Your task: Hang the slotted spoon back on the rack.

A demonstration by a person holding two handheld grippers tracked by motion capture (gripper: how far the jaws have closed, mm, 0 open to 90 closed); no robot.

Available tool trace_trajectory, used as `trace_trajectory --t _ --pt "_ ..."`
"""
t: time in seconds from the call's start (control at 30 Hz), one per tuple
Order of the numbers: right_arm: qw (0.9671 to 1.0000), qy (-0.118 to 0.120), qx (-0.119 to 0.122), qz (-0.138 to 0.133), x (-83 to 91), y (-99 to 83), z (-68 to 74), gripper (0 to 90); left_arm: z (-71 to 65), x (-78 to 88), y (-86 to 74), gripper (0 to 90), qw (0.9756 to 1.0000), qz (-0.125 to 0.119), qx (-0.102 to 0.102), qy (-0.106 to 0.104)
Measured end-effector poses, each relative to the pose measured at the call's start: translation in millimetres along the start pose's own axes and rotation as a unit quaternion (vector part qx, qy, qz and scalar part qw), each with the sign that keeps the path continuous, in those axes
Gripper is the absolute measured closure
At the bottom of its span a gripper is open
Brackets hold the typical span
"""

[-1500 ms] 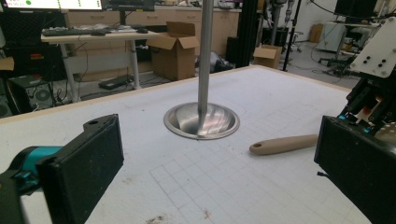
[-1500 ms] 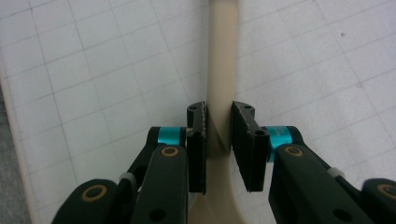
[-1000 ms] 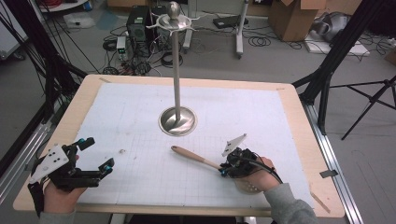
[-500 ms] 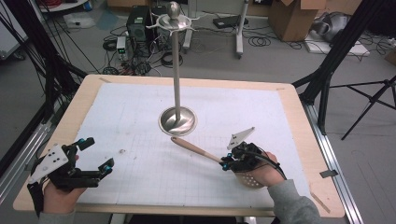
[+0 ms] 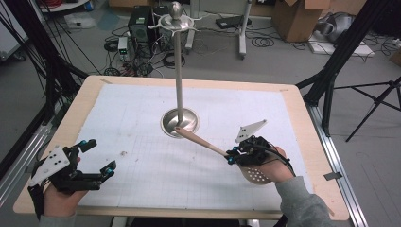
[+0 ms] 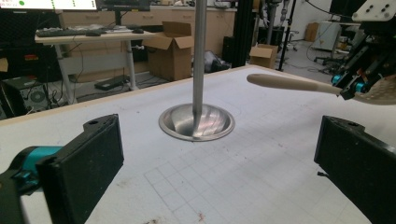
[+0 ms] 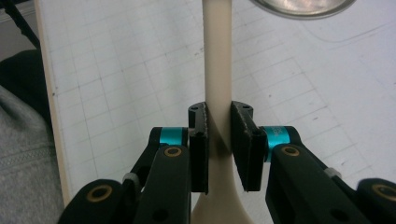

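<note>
Just then the right gripper [image 5: 230, 157] had its jaws closed tight on the handle of a pale slotted spoon [image 5: 203, 143], near where the handle widens into the bowl. In the right gripper view the two black pads [image 7: 201, 140] pressed the handle [image 7: 217, 70] from both sides, with the handle running straight up between them toward the edge of a shiny round base [image 7: 303, 7]. From the high view the spoon hung above the bench [image 5: 302, 118], tilted, its perforated bowl tucked under the person's right hand [image 5: 269, 168] and its handle tip reaching over the rim of the metal stand's base [image 5: 179, 122]. Whether the tip touched the base could not be told. The stand [image 5: 179, 71] rose as a thin upright pole from that base in the middle of the white gridded mat [image 5: 132, 118], with a small hooked crown at its top.

The left gripper [image 5: 97, 158] lay low at the near left corner of the bench, well apart from the spoon, held in the left hand [image 5: 56, 198]. Its jaws stood wide open with nothing between them; in the left gripper view the two black pads [image 6: 88, 158] framed the stand's base [image 6: 196, 122], and the spoon's handle [image 6: 289, 84] showed to the right, clamped in the other gripper [image 6: 352, 84].
</note>
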State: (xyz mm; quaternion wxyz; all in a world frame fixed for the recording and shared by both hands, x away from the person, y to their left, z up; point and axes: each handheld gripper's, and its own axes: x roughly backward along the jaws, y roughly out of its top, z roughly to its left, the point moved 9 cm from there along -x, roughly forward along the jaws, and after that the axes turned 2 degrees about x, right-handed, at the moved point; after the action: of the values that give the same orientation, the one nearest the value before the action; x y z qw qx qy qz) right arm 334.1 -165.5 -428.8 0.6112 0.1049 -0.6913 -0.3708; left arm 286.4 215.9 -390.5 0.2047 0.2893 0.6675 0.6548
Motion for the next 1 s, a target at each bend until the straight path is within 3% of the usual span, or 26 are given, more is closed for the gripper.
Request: trace_trajectory --t 0.63,1.0 --pt "0.9988 -0.017 -0.005 -0.045 37.4 20.9 -14.3 78.4 0.4 1.5 2.2 1.7 1.0000 -0.004 0.000 0.001" --pt "0.9965 -0.023 -0.010 -0.080 52.5 29.6 -28.2 78.4 0.9 2.3 5.6 1.7 0.9999 -0.012 -0.003 0.002"
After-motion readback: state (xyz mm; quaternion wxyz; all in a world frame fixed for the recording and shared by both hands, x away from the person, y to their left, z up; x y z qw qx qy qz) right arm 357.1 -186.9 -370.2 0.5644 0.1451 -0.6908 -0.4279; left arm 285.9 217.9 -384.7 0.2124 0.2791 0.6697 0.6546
